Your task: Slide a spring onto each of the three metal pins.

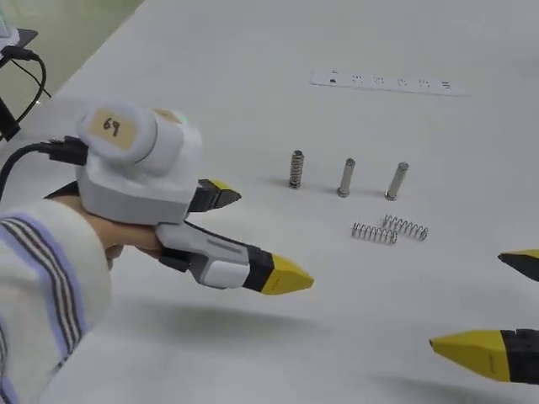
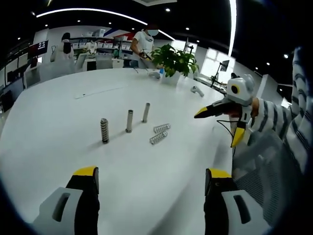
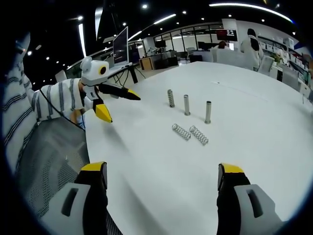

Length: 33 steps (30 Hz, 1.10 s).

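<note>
Three metal pins stand in a row on the white table. The left pin wears a spring. The middle pin and the right pin are bare. Two loose springs lie just in front of the bare pins. My left gripper hovers left of the pins, open and holding nothing. My right gripper is at the lower right, also open with nothing in it.
A white power strip lies on the table behind the pins. Black cables hang at the far left edge. A potted plant and a laptop stand at the table's far ends, and people are in the background.
</note>
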### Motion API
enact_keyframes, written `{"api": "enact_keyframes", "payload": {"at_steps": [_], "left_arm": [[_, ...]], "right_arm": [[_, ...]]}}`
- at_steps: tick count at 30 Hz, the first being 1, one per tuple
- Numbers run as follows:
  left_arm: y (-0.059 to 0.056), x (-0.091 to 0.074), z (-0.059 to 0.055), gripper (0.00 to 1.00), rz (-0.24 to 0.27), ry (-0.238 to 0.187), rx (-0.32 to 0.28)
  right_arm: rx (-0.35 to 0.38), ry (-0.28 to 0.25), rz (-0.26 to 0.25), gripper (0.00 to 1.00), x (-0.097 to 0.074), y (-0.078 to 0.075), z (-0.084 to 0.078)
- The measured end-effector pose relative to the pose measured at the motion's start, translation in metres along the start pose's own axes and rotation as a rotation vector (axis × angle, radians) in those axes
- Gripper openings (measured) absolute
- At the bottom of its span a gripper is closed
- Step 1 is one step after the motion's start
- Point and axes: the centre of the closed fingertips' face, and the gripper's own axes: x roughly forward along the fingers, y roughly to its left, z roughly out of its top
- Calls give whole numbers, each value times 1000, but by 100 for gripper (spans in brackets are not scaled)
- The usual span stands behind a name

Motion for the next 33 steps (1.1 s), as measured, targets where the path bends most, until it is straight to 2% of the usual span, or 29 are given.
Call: {"api": "enact_keyframes", "payload": {"at_steps": [12, 20, 24, 28, 31, 33], "left_arm": [[-1, 23, 4, 83, -33, 30, 41], [0, 41, 2, 78, -52, 47, 38], [-1, 47, 0, 74, -64, 53, 41], [-2, 53, -4, 74, -72, 70, 50], [1, 56, 0, 69, -58, 54, 63], [-1, 59, 4, 64, -66, 39, 77]], "right_arm": [[20, -8, -13, 93, -2, -2, -2], [17, 5, -32, 92, -4, -6, -4], [9, -3, -39, 92, -6, -9, 2], [3, -7, -41, 91, -6, -8, 4], [5, -7, -38, 91, -6, -6, 3], [5, 2, -43, 91, -6, -5, 1]]}}
